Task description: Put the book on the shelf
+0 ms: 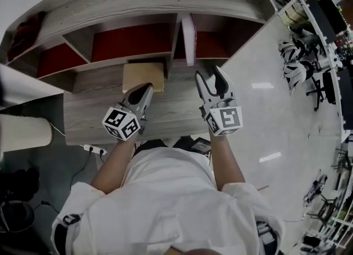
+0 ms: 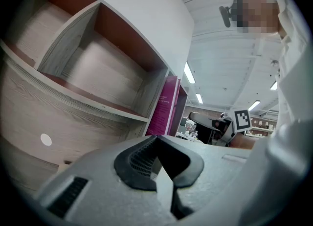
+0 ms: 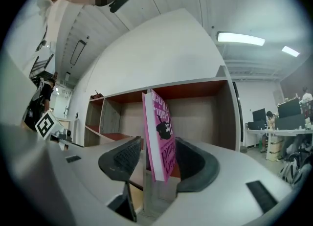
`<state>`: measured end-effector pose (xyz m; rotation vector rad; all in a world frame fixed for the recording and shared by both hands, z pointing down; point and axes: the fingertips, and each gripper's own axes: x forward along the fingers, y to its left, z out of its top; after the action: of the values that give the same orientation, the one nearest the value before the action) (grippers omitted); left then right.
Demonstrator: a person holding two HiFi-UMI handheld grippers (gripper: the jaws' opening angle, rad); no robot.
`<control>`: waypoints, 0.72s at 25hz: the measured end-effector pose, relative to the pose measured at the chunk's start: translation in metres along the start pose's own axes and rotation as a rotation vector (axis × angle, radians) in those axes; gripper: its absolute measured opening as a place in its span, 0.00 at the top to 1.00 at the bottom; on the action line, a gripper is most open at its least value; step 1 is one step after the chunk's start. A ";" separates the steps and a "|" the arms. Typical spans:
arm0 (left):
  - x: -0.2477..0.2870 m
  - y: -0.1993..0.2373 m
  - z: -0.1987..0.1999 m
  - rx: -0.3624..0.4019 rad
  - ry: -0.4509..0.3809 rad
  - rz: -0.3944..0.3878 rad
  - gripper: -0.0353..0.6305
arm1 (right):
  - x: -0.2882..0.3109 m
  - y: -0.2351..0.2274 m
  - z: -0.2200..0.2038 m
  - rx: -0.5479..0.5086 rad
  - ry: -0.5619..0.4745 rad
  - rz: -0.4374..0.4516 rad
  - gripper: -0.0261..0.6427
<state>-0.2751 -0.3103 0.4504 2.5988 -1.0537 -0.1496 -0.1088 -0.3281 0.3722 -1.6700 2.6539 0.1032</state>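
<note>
A pink book (image 1: 188, 38) stands upright at the front of the right-hand compartment of the wooden shelf (image 1: 138, 3). My right gripper (image 1: 214, 77) hovers over the desk just short of the book and slightly to its right, jaws open and holding nothing. In the right gripper view the book (image 3: 161, 137) shows in the gap of my right gripper (image 3: 161, 147), and neither pad touches it. My left gripper (image 1: 144, 91) is shut and empty over the desk, by a tan box (image 1: 143, 76). The left gripper view shows my left gripper (image 2: 166, 146) and the book (image 2: 166, 105) beyond.
The shelf sits on a grey wood desk (image 1: 171, 110) with red-backed compartments to the left. A power strip (image 1: 94, 149) lies on the floor at the left, near a white cylinder (image 1: 22, 132). Office chairs and desks (image 1: 309, 55) stand far right.
</note>
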 end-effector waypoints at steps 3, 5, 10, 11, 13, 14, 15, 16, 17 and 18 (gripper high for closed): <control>-0.001 -0.001 -0.002 0.001 -0.003 -0.010 0.93 | -0.024 -0.007 0.003 0.018 -0.010 -0.060 0.66; 0.001 -0.002 -0.003 -0.004 -0.007 -0.015 0.93 | -0.041 -0.012 0.006 0.017 -0.023 -0.099 0.70; 0.003 -0.014 -0.003 0.012 -0.020 -0.004 0.93 | -0.081 -0.024 0.009 0.002 -0.030 -0.145 0.76; 0.003 -0.018 -0.002 0.022 -0.024 0.005 0.93 | -0.090 -0.028 0.009 0.004 -0.033 -0.160 0.77; 0.000 -0.025 -0.001 0.040 -0.032 0.027 0.93 | -0.105 -0.033 0.009 -0.001 -0.034 -0.173 0.80; -0.001 -0.028 -0.001 0.046 -0.036 0.041 0.93 | -0.111 -0.035 0.009 -0.002 -0.033 -0.175 0.81; -0.004 -0.031 -0.001 0.052 -0.039 0.056 0.93 | -0.118 -0.037 0.009 0.002 -0.033 -0.179 0.82; -0.006 -0.036 -0.002 0.058 -0.041 0.072 0.93 | -0.127 -0.040 0.008 0.007 -0.032 -0.184 0.83; -0.008 -0.042 -0.003 0.062 -0.044 0.087 0.93 | -0.136 -0.044 0.006 0.011 -0.029 -0.189 0.85; -0.010 -0.048 -0.004 0.063 -0.048 0.101 0.93 | -0.145 -0.047 0.005 0.014 -0.023 -0.195 0.86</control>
<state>-0.2505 -0.2701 0.4374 2.6029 -1.2224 -0.1571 -0.0037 -0.2176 0.3702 -1.8995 2.4529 0.1011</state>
